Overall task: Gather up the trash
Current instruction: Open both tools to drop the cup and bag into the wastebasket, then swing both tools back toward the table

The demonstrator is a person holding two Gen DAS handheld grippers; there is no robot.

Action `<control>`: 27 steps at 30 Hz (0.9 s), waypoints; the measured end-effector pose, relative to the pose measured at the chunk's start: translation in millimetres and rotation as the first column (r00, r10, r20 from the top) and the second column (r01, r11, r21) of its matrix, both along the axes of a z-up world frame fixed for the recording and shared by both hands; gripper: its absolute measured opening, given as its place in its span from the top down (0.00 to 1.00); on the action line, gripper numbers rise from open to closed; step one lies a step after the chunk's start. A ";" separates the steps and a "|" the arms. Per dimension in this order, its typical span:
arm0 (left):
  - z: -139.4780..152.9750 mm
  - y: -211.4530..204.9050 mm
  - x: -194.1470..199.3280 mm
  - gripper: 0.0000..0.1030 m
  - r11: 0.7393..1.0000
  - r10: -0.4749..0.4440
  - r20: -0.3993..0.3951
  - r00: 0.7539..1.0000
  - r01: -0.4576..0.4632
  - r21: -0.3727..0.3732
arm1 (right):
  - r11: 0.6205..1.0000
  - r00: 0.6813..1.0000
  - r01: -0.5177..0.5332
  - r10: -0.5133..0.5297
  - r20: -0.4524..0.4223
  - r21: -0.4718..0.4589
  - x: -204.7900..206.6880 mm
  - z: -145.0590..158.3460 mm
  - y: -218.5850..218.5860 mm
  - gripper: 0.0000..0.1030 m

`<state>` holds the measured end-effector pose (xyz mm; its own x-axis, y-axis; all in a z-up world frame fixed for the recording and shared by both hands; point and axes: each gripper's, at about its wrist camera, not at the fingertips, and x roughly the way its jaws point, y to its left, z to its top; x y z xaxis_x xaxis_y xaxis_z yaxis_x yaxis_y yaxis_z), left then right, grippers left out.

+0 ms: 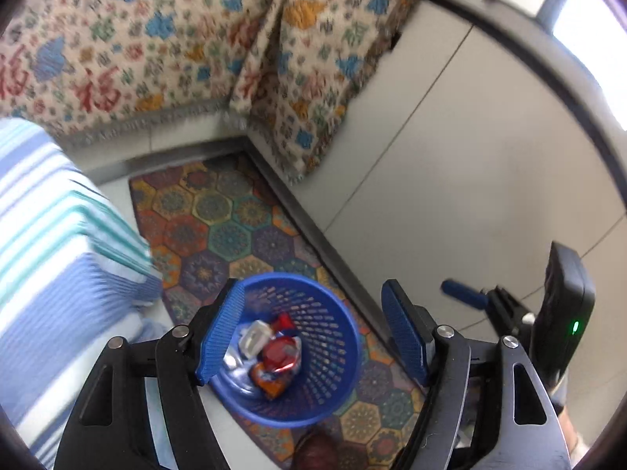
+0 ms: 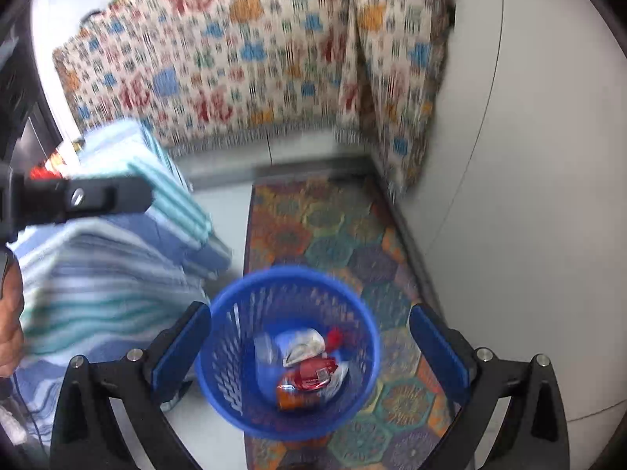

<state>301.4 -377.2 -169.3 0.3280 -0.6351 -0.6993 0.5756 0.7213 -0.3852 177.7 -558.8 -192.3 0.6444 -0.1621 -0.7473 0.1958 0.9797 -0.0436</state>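
A blue mesh waste basket (image 1: 333, 337) stands on a patterned rug; it also shows in the right wrist view (image 2: 243, 352). Inside lie wrappers (image 1: 276, 356): a red and orange packet and a white one, seen also in the right wrist view (image 2: 309, 368). My left gripper (image 1: 313, 337) is open and empty, held above the basket. My right gripper (image 2: 309, 348) is open and empty, also above the basket, its fingers either side of the rim. The right gripper's body (image 1: 564, 313) shows at the right of the left wrist view.
A colourful hexagon-pattern rug (image 1: 219, 227) lies on a pale tile floor (image 1: 470, 196). A sofa draped in a patterned cloth (image 1: 196, 39) stands beyond. A blue and white striped cover (image 1: 47, 235) hangs at the left. A dark round object (image 1: 317, 450) lies near the basket.
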 end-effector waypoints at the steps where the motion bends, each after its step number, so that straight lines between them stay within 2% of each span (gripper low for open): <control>1: 7.0 9.4 -3.7 0.24 1.000 0.007 0.015 1.000 -0.007 -0.001 | 1.000 0.999 -0.011 0.011 0.033 -0.015 -2.3 10.6 6.1 0.00; 4: 28.4 51.1 -19.7 0.18 0.999 0.036 0.067 0.997 -0.036 0.008 | 0.997 0.992 -0.042 0.051 0.118 -0.072 -4.5 37.5 27.6 0.00; 6: 33.0 87.1 -35.7 0.15 0.997 0.065 0.097 0.993 -0.069 0.041 | 0.992 0.983 -0.075 0.091 0.161 -0.103 -1.8 52.8 48.3 0.00; 11: 14.6 181.9 -65.6 0.15 0.970 0.170 0.078 0.982 -0.181 0.161 | 0.968 0.950 -0.231 0.246 0.191 -0.099 13.1 66.0 121.3 0.00; 15: -4.6 256.8 -72.3 0.15 0.922 0.292 0.063 0.954 -0.298 0.248 | 0.917 0.908 -0.395 0.399 0.130 -0.051 30.6 50.4 198.6 0.00; 21: -15.5 347.7 -52.0 0.15 0.843 0.461 0.060 0.885 -0.458 0.283 | 0.847 0.846 -0.532 0.532 -0.010 -0.003 55.5 9.7 303.3 0.00; 24: -21.7 378.6 -39.5 0.15 0.819 0.496 0.063 0.866 -0.490 0.297 | 0.833 0.831 -0.554 0.552 -0.069 0.002 65.7 -7.7 332.5 0.00; 27: -22.8 393.9 -31.3 0.15 0.808 0.499 0.078 0.863 -0.496 0.319 | 0.838 0.832 -0.546 0.544 -0.107 0.015 72.8 -20.8 345.0 0.00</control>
<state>270.0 16.7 -192.1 0.5306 -0.1302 -0.8376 0.1022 0.9908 -0.0892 250.5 -213.7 -213.1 0.5515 0.1802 -0.8145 -0.3759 0.9253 -0.0498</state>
